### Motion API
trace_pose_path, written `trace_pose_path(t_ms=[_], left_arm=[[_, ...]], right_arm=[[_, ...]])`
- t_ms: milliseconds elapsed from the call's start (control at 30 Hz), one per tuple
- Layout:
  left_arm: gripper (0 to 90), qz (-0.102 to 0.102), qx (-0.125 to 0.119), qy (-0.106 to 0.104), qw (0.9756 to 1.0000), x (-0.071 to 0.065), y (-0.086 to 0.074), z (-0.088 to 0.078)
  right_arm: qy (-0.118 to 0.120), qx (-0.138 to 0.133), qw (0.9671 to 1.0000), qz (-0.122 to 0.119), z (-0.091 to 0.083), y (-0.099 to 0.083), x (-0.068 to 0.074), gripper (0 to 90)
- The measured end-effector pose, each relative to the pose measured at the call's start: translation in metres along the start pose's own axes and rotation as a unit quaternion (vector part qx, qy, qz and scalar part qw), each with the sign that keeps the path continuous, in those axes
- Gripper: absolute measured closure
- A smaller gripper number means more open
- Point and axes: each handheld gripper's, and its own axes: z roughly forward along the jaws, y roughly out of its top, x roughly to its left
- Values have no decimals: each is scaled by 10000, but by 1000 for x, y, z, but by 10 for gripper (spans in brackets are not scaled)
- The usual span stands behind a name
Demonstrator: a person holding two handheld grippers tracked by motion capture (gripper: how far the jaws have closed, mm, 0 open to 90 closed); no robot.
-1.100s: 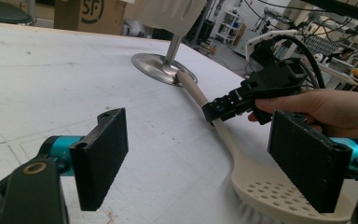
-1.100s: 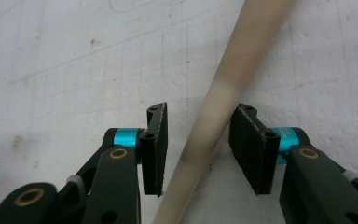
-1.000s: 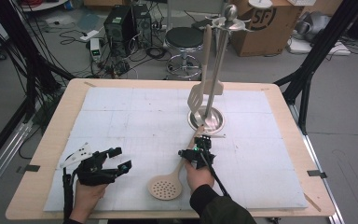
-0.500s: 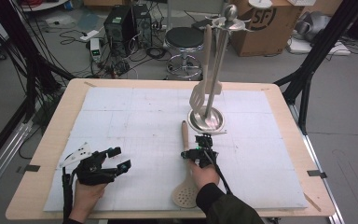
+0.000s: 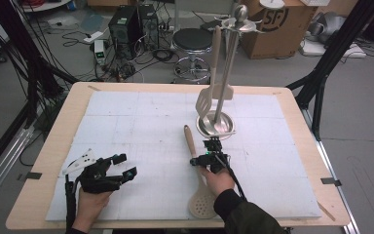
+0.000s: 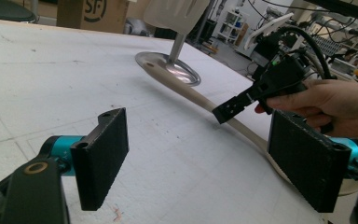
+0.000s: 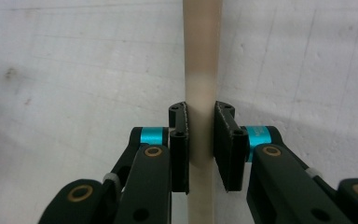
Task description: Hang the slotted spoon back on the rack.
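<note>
A beige slotted spoon lies lengthwise on the white mat, its perforated bowl near the front edge and its brown-tipped handle pointing toward the utensil stand. My right gripper is shut on the spoon's handle, jaws pressed against both sides. The left gripper view shows that handle and the right gripper with a hand. My left gripper rests on the mat at front left, its jaws wide open with nothing between them. A beige slotted spatula hangs from the stand.
The white mat covers a wooden table. The stand's metal base sits right of centre. Behind the table stand a stool, a cardboard box and cables on the floor.
My right gripper swung the spoon around: its bowl went from front left of the hand to the front edge, the handle now pointing at the stand. The left gripper stayed put.
</note>
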Motion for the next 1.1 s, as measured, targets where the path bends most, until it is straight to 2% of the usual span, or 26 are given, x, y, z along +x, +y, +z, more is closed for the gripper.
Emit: trace_pose_path(t_ms=[100,167,300,400,500,633,700,767,867,967,1000,1033,1067,1100], left_arm=[[211,6,4,-7,10000,-1,0,0],[211,31,19,14,10000,-1,0,1],[212,51,53,13,10000,-1,0,2],[212,36,48,13,10000,0,0,1],[212,28,51,14,10000,0,-1,2],[212,38,58,26,10000,0,-1,2],[212,21,57,24,10000,0,-1,2],[211,31,61,21,10000,0,-1,2],[212,30,66,25,10000,0,-1,2],[212,7,71,12,10000,0,-1,2],[211,8,71,15,10000,0,-1,2],[212,6,70,12,10000,0,-1,2],[212,9,70,13,10000,0,-1,2],[212,10,64,13,10000,0,-1,2]], right_arm=[[241,-302,9989,-271,-9,0,-1,779],[424,-481,9969,-446,-14,0,-3,779],[585,-723,9935,-663,-22,0,-4,779],[705,-928,9893,-874,-26,0,-4,779],[858,-1163,9838,-1062,-31,0,-3,779],[1076,-1574,9706,-1470,-38,-4,-1,780],[1122,-1687,9659,-1612,-40,-6,0,780],[1097,-1771,9638,-1667,-41,-7,2,781],[1114,-1950,9569,-1841,-43,-9,5,783],[1195,-2120,9511,-1902,-46,-10,6,783],[1207,-2135,9510,-1884,-47,-10,6,783],[1257,-2154,9495,-1903,-48,-9,5,782],[1232,-2175,9498,-1882,-49,-10,4,782],[1265,-2235,9482,-1869,-51,-9,3,782]])
